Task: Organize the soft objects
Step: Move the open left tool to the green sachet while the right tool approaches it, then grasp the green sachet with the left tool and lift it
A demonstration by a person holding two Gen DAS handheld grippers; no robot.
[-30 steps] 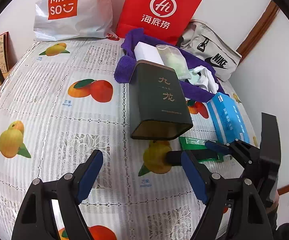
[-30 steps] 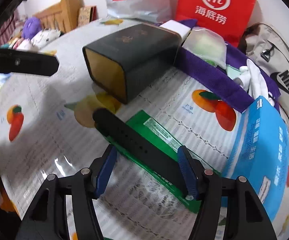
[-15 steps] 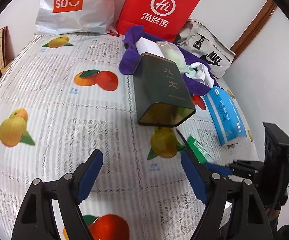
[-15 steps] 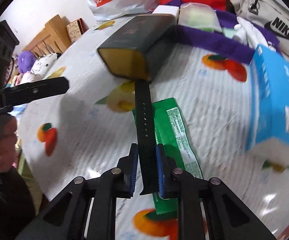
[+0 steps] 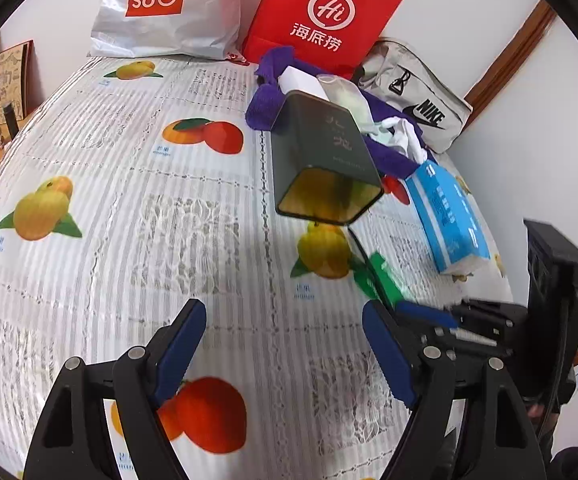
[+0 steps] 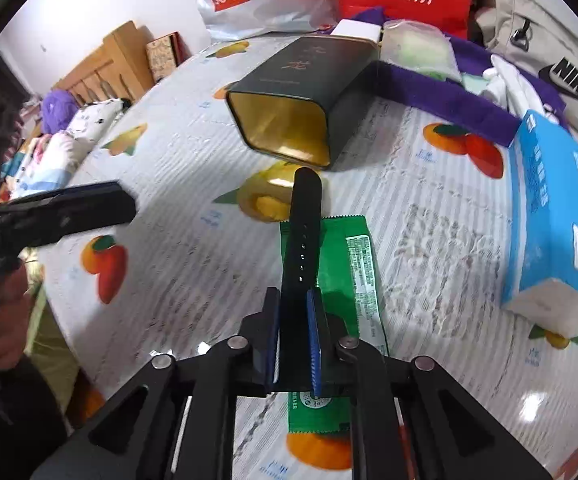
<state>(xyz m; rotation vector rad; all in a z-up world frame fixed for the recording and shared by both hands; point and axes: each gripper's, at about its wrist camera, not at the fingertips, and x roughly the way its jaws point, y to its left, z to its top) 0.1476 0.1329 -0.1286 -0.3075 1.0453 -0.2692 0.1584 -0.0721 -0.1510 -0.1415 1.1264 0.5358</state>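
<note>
A black strap (image 6: 303, 220) with punched holes sticks forward out of my right gripper (image 6: 293, 312). Its jaws are still closing, and the blue pads press on the strap's near end. The strap's far end points at the open mouth of a dark green tin (image 6: 301, 84) that lies on its side. Under the strap lies a green packet (image 6: 353, 256). My left gripper (image 5: 283, 332) hangs open over the fruit-print tablecloth (image 5: 129, 208) with nothing between its fingers. In the left wrist view the strap (image 5: 363, 256) shows as a thin dark line running to the right gripper (image 5: 429, 314).
A purple towel (image 5: 265, 100) behind the tin holds a white box, a clear pouch and white cloth (image 5: 405, 136). A blue tissue pack (image 5: 449, 216) lies to the right. A white bag (image 5: 169, 8), a red bag (image 5: 321, 16) and a grey bag (image 5: 417, 92) line the wall.
My right gripper has closed on the black strap, which lay across the green packet, and rolled so the strap points forward. The left gripper has drifted back, still open.
</note>
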